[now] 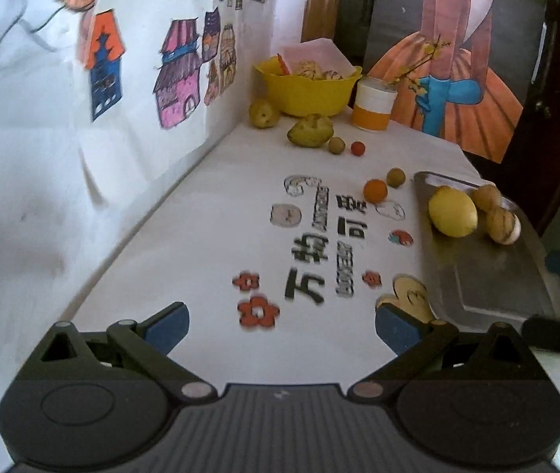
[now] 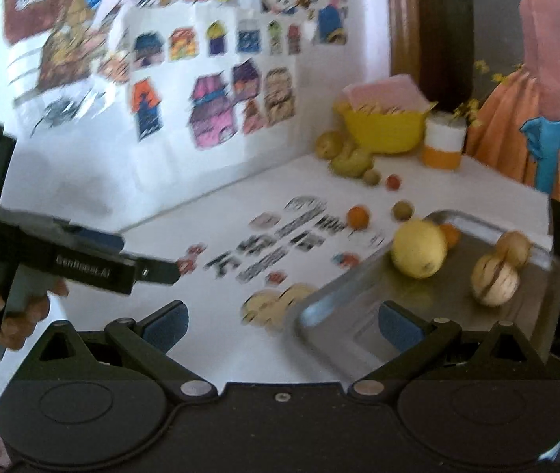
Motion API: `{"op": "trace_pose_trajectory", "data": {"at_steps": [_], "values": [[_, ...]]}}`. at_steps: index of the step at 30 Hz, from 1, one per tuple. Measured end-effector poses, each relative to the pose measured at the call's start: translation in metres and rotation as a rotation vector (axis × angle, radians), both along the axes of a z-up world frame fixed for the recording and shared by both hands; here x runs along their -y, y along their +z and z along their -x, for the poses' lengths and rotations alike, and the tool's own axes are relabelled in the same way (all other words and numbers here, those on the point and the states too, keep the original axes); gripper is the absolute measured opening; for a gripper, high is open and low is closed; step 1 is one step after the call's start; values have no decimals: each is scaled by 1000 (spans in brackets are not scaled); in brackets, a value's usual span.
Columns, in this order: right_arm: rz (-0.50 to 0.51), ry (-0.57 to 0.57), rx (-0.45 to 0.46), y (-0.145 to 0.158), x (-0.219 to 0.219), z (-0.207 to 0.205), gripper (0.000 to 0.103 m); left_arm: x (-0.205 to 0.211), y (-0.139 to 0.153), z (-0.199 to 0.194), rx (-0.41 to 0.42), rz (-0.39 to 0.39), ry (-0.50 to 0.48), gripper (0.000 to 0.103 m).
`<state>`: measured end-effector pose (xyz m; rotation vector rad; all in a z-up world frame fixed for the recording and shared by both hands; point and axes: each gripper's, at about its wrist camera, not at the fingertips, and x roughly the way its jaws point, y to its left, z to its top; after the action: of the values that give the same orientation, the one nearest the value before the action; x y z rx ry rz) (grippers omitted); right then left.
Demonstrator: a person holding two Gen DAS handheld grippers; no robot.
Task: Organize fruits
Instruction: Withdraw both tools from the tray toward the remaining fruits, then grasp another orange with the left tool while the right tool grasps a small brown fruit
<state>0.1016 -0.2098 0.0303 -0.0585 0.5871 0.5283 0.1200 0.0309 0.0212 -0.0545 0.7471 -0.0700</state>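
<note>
Left gripper [image 1: 281,327]: I see its blue-padded jaws spread wide with nothing between them, poised over the white tabletop [image 1: 209,236] printed with black characters and red flowers. Right gripper [image 2: 283,325]: I see it released as well, jaws wide apart and empty, over the near left corner of a metal tray [image 2: 358,307]. In the right wrist view, a hand [image 2: 12,307] at the left edge holds the left gripper's handle.

On the tray lie a yellow lemon [image 1: 453,211] and, just right of it, two tan striped fruits [image 1: 496,213] touching each other. Beside the tray's far left corner, on the tabletop, sit a small orange fruit [image 1: 375,191] and a small olive-green fruit [image 1: 395,177].

Farther back stand a yellow bowl [image 1: 307,90] holding paper and some round items too blurred to identify, and a white-and-orange cup [image 1: 373,103] just right of it. In front of the bowl I note two yellow-green fruits [image 1: 310,130], a small green fruit [image 1: 336,145] and a small red fruit [image 1: 358,148]. Coloured house drawings [image 1: 177,75] cover the wall on the left.
</note>
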Motion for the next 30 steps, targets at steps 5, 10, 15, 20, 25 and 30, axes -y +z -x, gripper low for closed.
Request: {"op": "trace_pose_trajectory", "data": {"at_steps": [5,10,15,20,25,30], "values": [[12,-11,39,20,16,-33,102,11,7,-31,22,-23,-15,103],[45,6,82,34,20,-64,102,30,15,-59,49,-50,-42,103],[42,19,103,46,20,-98,102,48,16,-87,61,-86,-88,103],[67,27,94,43,17,-138,102,60,9,-114,63,-97,-132,103],[64,50,40,26,17,-182,102,68,-6,-136,91,-109,-184,103],[38,61,-31,-1,14,-223,97,74,-24,-159,80,-121,-207,102]]}}
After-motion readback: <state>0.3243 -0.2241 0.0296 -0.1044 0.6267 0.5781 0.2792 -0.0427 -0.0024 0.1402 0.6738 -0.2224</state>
